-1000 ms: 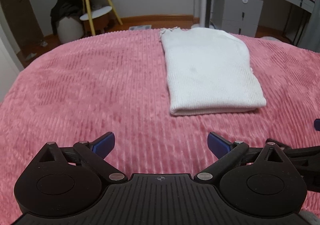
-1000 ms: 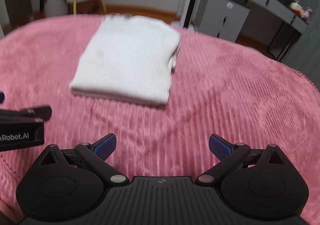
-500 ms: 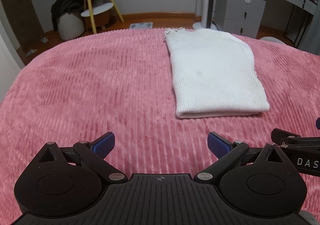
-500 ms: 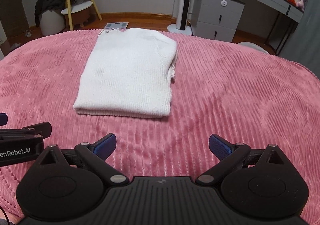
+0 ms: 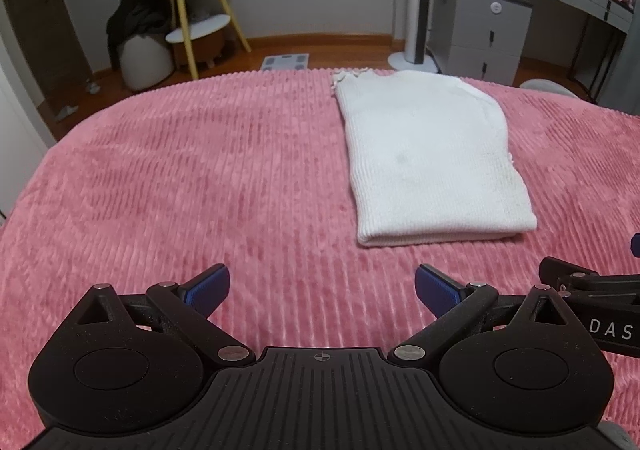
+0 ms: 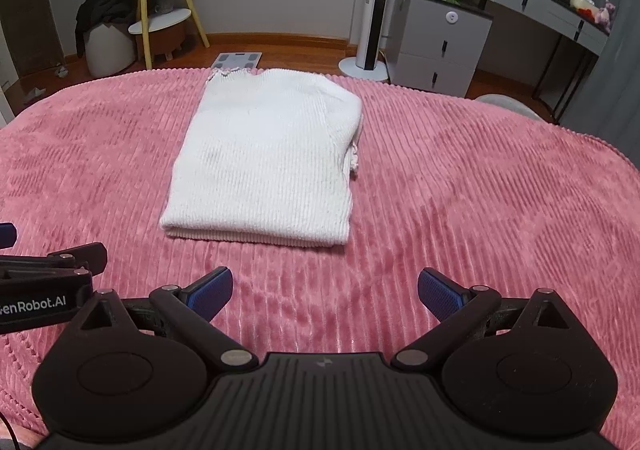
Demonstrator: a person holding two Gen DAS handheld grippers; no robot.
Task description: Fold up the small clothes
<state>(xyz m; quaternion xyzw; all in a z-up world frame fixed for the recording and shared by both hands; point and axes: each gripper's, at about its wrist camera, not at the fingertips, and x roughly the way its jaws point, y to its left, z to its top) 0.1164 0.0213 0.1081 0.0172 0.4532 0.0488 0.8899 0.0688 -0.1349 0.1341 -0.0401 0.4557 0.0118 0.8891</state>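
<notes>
A white knit sweater (image 5: 428,161) lies folded into a neat rectangle on the pink ribbed bedspread (image 5: 180,189). It also shows in the right wrist view (image 6: 268,165), with its folded edge nearest me. My left gripper (image 5: 322,288) is open and empty, hovering over the bedspread below and left of the sweater. My right gripper (image 6: 325,292) is open and empty, just short of the sweater's near edge. Each gripper sees the other's side at its frame edge.
Beyond the bed's far edge are a yellow-legged side table (image 5: 188,9), a white pouf (image 5: 144,57), a scale on the floor (image 5: 286,61), a tower fan (image 6: 374,1), a grey drawer unit (image 6: 440,41) and a vanity desk (image 6: 560,13).
Both grippers drew back and rose a little, so the sweater sits farther off and the room shows more. The right view steadied from blurred to sharp. The jaws stayed open.
</notes>
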